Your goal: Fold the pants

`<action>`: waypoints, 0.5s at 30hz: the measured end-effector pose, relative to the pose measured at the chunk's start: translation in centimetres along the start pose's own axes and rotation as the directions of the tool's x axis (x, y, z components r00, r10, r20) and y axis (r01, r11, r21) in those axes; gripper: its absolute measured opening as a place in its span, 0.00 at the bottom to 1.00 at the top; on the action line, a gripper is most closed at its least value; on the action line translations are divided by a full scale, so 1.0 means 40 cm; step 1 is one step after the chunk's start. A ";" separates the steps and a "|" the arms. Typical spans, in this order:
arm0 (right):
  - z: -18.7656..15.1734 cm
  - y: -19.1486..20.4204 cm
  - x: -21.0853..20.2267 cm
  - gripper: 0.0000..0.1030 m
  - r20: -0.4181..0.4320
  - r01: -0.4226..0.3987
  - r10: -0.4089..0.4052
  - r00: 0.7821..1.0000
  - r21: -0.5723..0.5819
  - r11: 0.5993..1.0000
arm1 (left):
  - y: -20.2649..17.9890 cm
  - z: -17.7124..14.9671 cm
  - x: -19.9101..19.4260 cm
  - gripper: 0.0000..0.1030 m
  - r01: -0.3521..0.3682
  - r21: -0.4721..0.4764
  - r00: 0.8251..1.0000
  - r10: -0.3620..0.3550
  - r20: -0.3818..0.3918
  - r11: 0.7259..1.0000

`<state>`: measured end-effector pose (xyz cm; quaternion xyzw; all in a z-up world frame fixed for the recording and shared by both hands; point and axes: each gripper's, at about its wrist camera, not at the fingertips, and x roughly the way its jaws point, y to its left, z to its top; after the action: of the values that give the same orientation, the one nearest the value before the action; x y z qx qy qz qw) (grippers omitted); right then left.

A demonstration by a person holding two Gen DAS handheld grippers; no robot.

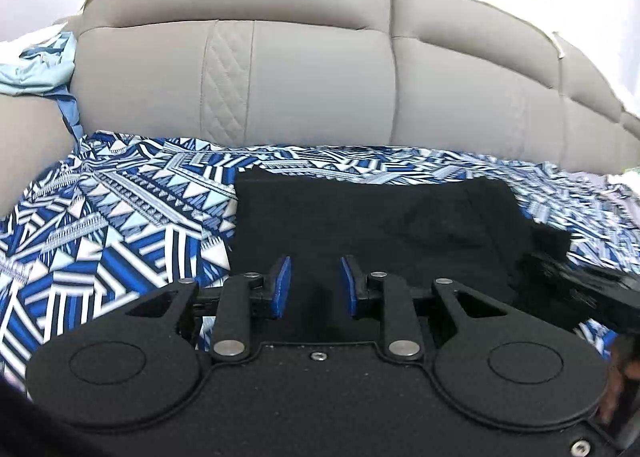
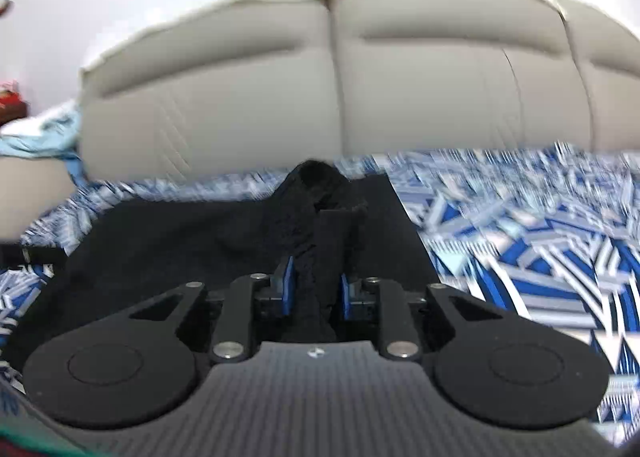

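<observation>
The left gripper (image 1: 315, 284) is spread above the black pants (image 1: 360, 225) – the right gripper (image 2: 316, 288) pinches a raised fold; no writing is readable.

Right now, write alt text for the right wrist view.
The right gripper with blue-padded fingers pinches a raised bunch of the black fabric pants. The pants lie on a blue-and-white geometric-patterned sheet, with a grey padded sofa backrest behind.
</observation>
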<state>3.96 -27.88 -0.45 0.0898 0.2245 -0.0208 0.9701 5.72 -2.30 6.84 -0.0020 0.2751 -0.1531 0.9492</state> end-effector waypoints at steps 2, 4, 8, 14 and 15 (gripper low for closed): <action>0.004 -0.004 0.000 0.44 0.002 0.014 -0.014 1.000 -0.006 1.000 | 0.000 0.018 0.038 0.24 -0.031 -0.006 0.999 0.031 -0.016 1.000; 0.009 -0.007 -0.006 0.67 0.029 0.060 -0.059 0.998 -0.026 0.998 | 0.003 0.034 0.075 0.24 -0.061 -0.013 0.998 0.061 -0.025 0.998; 0.040 -0.004 -0.021 0.80 0.115 0.158 -0.149 0.982 -0.072 0.985 | 0.007 0.065 0.132 0.24 -0.128 0.023 0.991 0.128 -0.022 0.992; 0.143 -0.005 0.060 1.00 0.059 -0.028 0.038 0.998 -0.162 0.986 | 0.023 0.109 0.216 0.31 -0.190 0.032 0.979 0.192 -0.064 0.981; 0.157 -0.007 0.092 1.00 0.022 -0.044 0.048 0.999 -0.155 0.987 | 0.023 0.112 0.230 0.32 -0.197 0.031 0.977 0.199 -0.077 0.980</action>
<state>9.95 -29.30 3.44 0.0194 0.2108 0.0180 0.9772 15.69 -4.48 5.75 0.0426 0.3095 -0.0610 0.9480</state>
